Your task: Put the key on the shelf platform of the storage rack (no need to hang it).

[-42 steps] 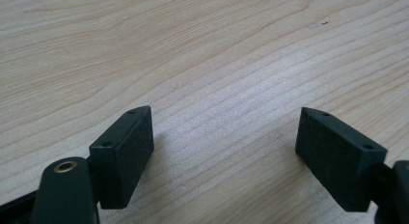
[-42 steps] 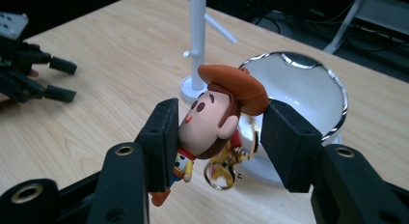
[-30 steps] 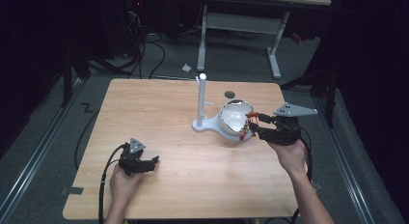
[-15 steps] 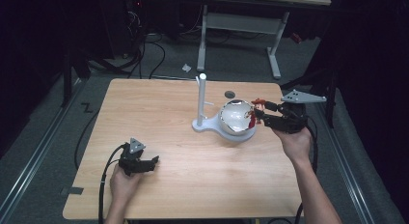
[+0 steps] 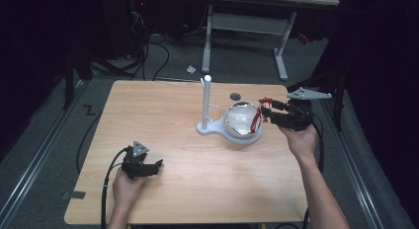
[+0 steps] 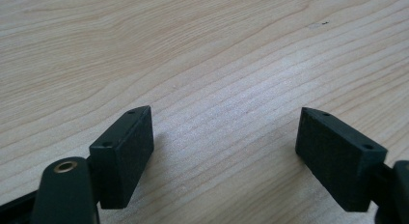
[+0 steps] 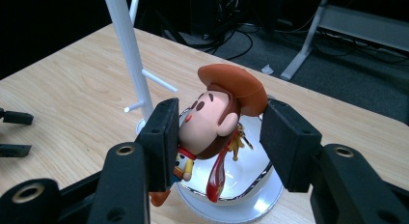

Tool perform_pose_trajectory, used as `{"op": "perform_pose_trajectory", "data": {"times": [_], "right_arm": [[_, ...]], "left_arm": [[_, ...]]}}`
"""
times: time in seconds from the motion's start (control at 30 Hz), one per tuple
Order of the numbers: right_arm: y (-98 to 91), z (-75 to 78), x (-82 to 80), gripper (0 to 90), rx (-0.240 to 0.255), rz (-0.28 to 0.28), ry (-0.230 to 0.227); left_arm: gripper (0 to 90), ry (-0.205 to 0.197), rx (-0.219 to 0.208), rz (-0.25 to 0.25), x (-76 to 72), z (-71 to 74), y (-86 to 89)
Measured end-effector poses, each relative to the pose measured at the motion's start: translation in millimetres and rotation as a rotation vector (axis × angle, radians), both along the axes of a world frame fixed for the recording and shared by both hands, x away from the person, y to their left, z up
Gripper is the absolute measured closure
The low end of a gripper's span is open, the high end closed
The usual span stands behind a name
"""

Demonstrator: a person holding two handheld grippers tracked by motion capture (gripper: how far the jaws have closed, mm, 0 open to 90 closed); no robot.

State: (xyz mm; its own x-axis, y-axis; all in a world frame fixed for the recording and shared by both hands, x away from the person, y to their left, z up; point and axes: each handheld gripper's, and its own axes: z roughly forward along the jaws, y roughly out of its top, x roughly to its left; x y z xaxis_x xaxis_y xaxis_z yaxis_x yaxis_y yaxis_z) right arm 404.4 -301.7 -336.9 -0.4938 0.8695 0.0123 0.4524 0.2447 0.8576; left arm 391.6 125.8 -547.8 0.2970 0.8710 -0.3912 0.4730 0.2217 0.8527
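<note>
I am viewing the wooden bench (image 5: 163, 115), which is carrying every item in the work area. Toward its far right portion, a white stand (image 5: 206, 106) is rising upright from a flat base, with short pegs projecting from its pole. Just beside the pole, on that same base, a shiny silver bowl (image 5: 239, 121) is sitting. A small dark round spot (image 5: 235, 96) is lying on the bench behind the bowl. My right claw (image 5: 269, 109) is hovering at the right edge of the bowl, jaws pointing left, and it is gripping a cowboy figure (image 7: 217, 115): in the right gripper view the figure's head, with its brown hat, is sitting between the two black pads, the left pad is pressing against the face side, and the small body is hanging below the jaws over the bowl. A red strap (image 7: 215, 178) is dangling from the figure down toward the bowl interior. My left claw (image 5: 153, 166) is resting low near the front left portion of the bench, well apart from the stand; its jaws are standing wide apart with nothing but bare wood grain between them.
</note>
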Motion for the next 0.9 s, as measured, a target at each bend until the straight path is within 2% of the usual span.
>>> {"op": "perform_pose_trajectory", "data": {"times": [0.33, 0.5, 0.6, 0.67, 0.9], "right_arm": [[5.0, -3.2, 8.6, 49.7, -0.005, -0.001, -0.008], [7.8, -4.6, 13.4, 49.7, -0.009, -0.004, 0.002], [9.2, -9.9, 17.5, 49.7, -0.025, -0.009, 0.015], [9.4, -14.5, 19.7, 49.7, -0.005, -0.012, 0.023], [17.8, -29.1, 26.7, 49.6, -0.013, -0.003, 0.048]], "left_arm": [[21.5, 0.000, 0.000, 0.000, 0.0, 0.0, 0.0], [21.4, 0.000, 0.000, 0.000, 0.0, 0.0, 0.0], [21.4, 0.000, -0.002, 0.001, 0.0, 0.1, -0.2], [21.4, 0.000, -0.002, 0.001, 0.0, 0.1, -0.2], [21.4, 0.000, -0.002, 0.001, -0.1, 0.1, -0.2]]}}
